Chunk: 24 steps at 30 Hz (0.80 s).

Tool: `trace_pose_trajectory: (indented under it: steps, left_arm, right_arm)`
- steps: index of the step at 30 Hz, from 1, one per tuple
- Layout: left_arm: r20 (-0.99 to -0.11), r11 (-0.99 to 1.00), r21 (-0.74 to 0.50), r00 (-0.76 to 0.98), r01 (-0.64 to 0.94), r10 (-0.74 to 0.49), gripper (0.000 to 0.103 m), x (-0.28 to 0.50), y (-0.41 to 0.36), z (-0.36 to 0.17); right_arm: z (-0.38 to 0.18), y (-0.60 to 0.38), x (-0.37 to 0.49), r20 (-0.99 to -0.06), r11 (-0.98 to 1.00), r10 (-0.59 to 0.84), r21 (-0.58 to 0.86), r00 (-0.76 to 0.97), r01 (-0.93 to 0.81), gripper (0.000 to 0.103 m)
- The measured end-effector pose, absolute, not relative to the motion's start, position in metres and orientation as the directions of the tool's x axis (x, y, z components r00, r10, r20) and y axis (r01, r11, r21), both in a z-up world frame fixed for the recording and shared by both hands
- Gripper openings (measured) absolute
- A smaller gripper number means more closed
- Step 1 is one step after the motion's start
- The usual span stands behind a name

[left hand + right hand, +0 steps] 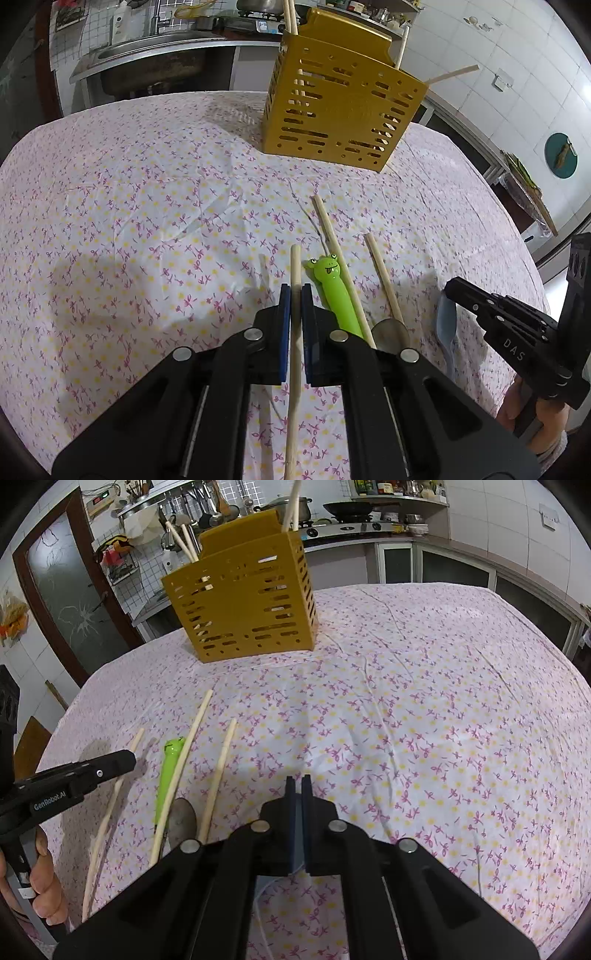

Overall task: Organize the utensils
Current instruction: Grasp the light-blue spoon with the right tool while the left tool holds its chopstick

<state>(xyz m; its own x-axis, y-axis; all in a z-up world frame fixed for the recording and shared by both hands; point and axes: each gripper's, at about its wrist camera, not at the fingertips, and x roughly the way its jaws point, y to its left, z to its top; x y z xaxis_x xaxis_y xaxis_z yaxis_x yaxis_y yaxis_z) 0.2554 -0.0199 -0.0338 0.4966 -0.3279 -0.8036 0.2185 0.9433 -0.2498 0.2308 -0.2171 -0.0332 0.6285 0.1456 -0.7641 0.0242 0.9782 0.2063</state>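
Note:
My left gripper (295, 290) is shut on a wooden chopstick (294, 266) that runs back between its jaws. Next to it on the cloth lie a green frog-handled spoon (334, 290) and two more chopsticks (340, 266) (384, 278). The yellow slotted utensil holder (340, 107) stands at the far side with several chopsticks in it. My right gripper (299, 779) is shut on a pale blue spoon (295, 834); in the left wrist view the spoon (445, 325) hangs from its fingers. The holder (243, 602) and the loose chopsticks (218, 775) also show in the right wrist view.
The table wears a floral cloth (424, 720). A kitchen counter with a sink (147, 55) and a stove with pots (343, 513) lie behind the table. A door (74, 602) stands at the left.

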Motion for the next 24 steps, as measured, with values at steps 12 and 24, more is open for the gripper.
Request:
trace_pose_trajectory:
  steps: [12, 24]
  left_arm:
    - [-0.809, 0.946, -0.243, 0.494, 0.215, -0.320, 0.004, 0.256, -0.020, -0.037]
    - [-0.797, 0.941, -0.256, 0.503, 0.220, -0.334, 0.004, 0.254, -0.018, -0.032]
  right_arm:
    - [-0.042, -0.200, 0.229, -0.803, 0.993, 0.061, 0.110, 0.593, 0.046, 0.043]
    - [-0.034, -0.205, 0.227, -0.792, 0.988, 0.084, 0.145, 0.605, 0.052, 0.015]
